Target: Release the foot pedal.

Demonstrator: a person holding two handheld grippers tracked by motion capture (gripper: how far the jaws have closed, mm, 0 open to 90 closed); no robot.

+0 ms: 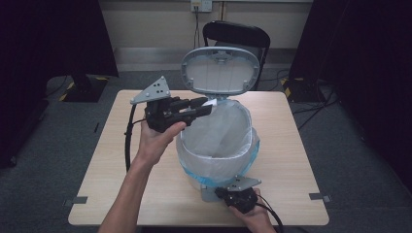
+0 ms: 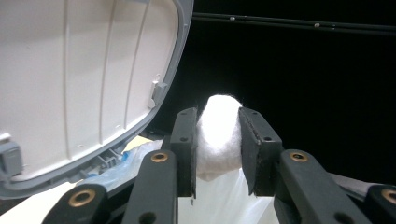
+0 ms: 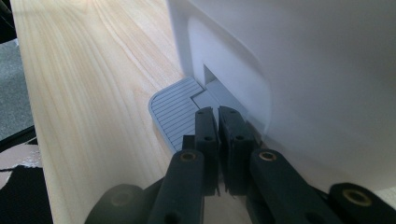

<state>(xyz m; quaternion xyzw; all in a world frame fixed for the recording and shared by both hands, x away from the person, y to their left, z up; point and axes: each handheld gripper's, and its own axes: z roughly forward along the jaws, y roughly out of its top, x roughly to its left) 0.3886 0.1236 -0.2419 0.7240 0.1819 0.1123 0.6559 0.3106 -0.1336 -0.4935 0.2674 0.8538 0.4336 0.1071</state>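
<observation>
A white pedal bin (image 1: 218, 145) lined with a clear bag stands in the middle of the table, its grey lid (image 1: 219, 72) raised. My left gripper (image 1: 206, 107) reaches over the bin's left rim, shut on a white cotton ball (image 2: 218, 137) that sits squeezed between its pads (image 2: 187, 144). The lid's ribbed underside (image 2: 79, 79) fills the left of the left gripper view. My right gripper (image 1: 238, 194) is at the bin's near foot, shut, with its tips (image 3: 219, 140) resting on the grey ribbed pedal (image 3: 175, 109).
The wooden table (image 1: 121, 160) extends to both sides of the bin. A black chair (image 1: 237, 35) stands behind the far edge. Dark curtains (image 1: 359, 58) hang at left and right, and cables (image 1: 316, 102) lie on the grey floor.
</observation>
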